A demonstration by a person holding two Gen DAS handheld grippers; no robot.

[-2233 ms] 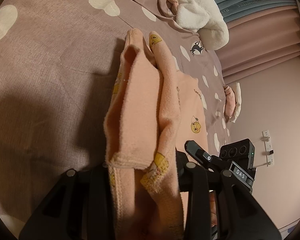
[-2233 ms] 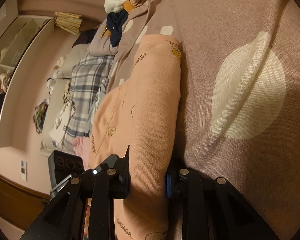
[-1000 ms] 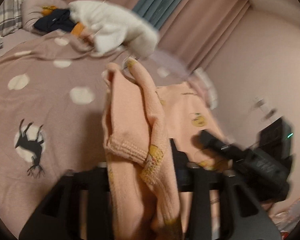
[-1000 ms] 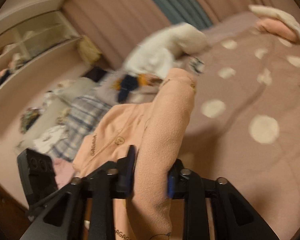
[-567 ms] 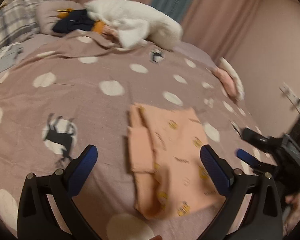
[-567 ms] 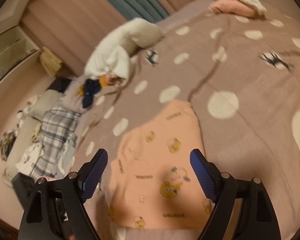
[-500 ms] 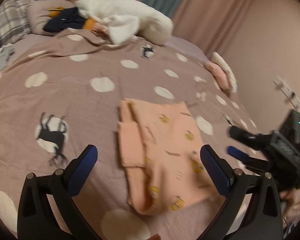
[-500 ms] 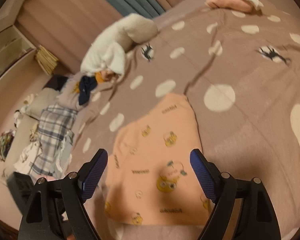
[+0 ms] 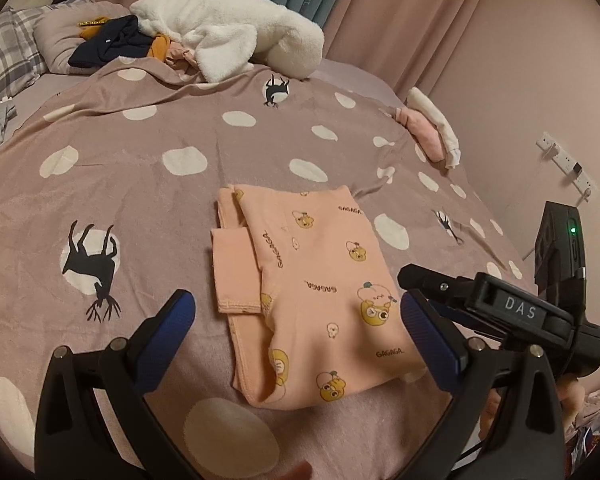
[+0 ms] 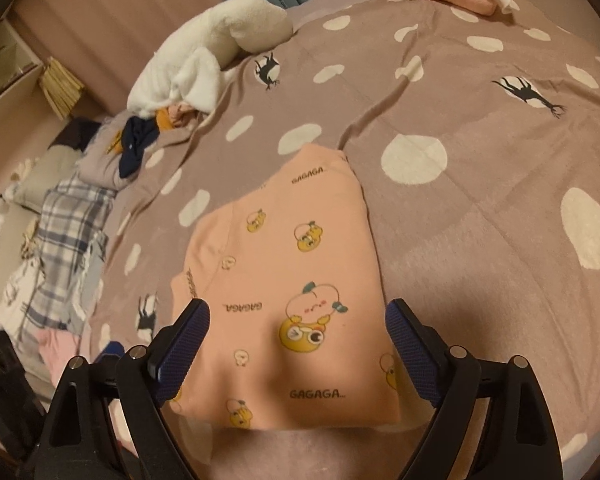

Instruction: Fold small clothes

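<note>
From the left wrist we see our left tongs (image 9: 296, 328) spread wide, holding nothing, over the folded peach shirt (image 9: 312, 280) lying flat on the bed (image 9: 140, 184). Right wrist view: our right tongs (image 10: 298, 340) gape empty above it too.

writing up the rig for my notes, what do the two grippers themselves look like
Both are matte black plastic with two angled fingers, blue cross-hatched textured pads on the inner faces and silver screw heads along the frames. That holds for the left gripper and the right gripper. In the left wrist view the right unit shows side-on: a white "DAS" label, a small green light and a thin black cable.
</note>
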